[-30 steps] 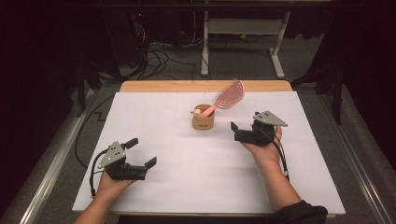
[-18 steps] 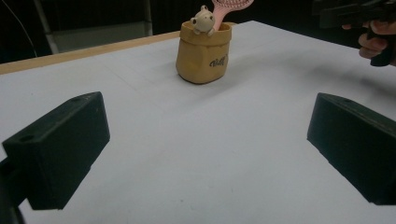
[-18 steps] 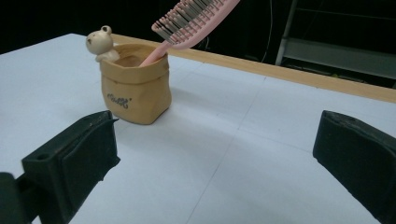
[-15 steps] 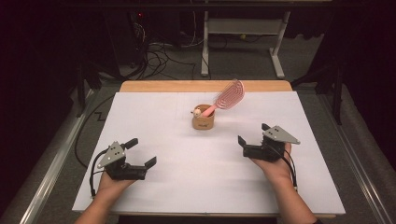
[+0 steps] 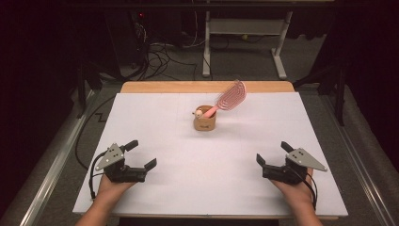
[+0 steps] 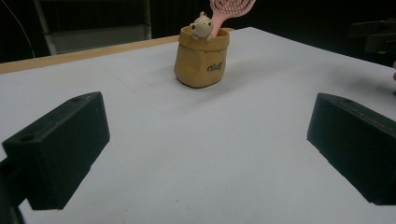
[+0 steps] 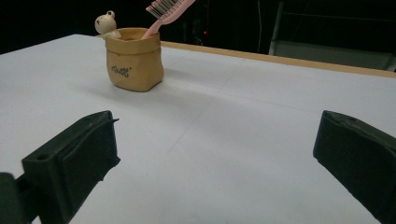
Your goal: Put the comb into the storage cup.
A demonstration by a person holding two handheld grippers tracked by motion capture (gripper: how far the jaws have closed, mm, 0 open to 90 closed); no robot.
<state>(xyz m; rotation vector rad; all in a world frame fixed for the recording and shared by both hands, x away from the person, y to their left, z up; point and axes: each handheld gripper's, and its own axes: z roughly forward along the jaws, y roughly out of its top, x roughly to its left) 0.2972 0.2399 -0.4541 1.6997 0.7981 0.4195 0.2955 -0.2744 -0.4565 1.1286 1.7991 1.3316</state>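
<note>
Both grippers rest low in the high view, the left gripper (image 5: 140, 154) at lower left and the right gripper (image 5: 273, 153) at lower right, jaws spread apart and empty. Well above them, at frame centre, a tan pouch (image 5: 205, 118) holds a pink hairbrush (image 5: 230, 97) on the white table (image 5: 188, 188); cables (image 5: 164, 56) litter the dark floor beyond.

Even overhead light brightens the white table (image 5: 188, 188); surroundings fall into darkness. The pouch (image 6: 201, 58) casts a soft shadow; near jaws blur slightly.
</note>
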